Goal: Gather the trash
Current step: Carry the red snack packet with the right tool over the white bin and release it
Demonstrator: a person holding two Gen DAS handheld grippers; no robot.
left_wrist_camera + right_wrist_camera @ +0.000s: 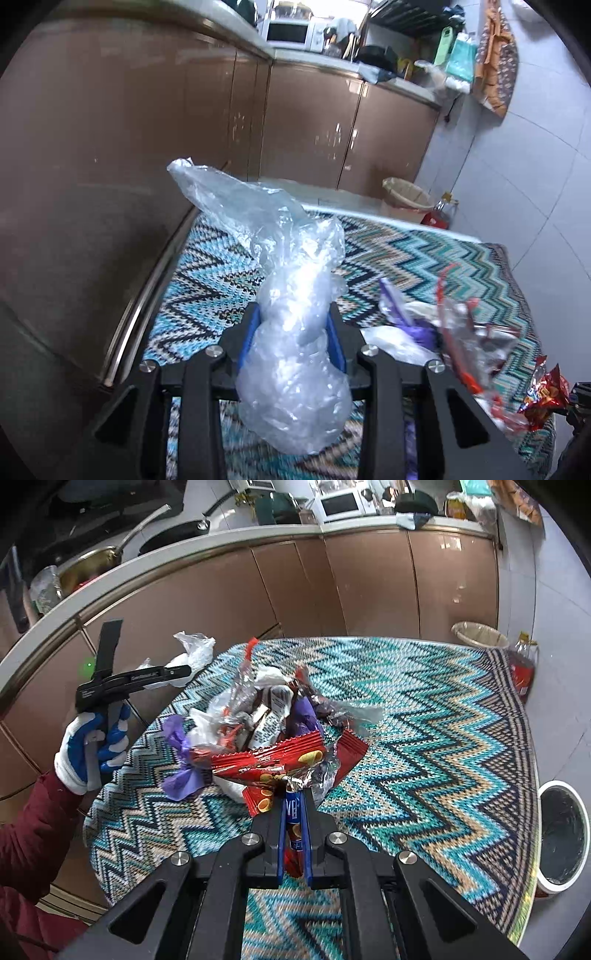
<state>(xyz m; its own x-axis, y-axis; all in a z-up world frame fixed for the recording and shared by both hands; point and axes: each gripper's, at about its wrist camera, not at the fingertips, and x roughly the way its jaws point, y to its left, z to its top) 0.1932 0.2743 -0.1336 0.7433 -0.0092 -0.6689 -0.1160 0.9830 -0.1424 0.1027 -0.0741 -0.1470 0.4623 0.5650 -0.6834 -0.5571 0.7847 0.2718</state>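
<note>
My left gripper [293,314] is shut on a crumpled clear plastic bag [291,295] and holds it above the zigzag-patterned tablecloth [207,280]. The left gripper [181,674] with the bag [194,648] also shows at the left of the right wrist view. My right gripper [294,794] is shut on a red biscuit wrapper [273,764] at the near edge of a trash pile [266,720] of wrappers, clear film and purple plastic in the middle of the table. The pile [454,325] shows at the right of the left wrist view.
A white-rimmed bin with a dark liner [563,834] stands on the floor right of the table. A beige bin [480,635] and an oil bottle [522,668] stand beyond it. Brown kitchen cabinets [295,590] line the back and left.
</note>
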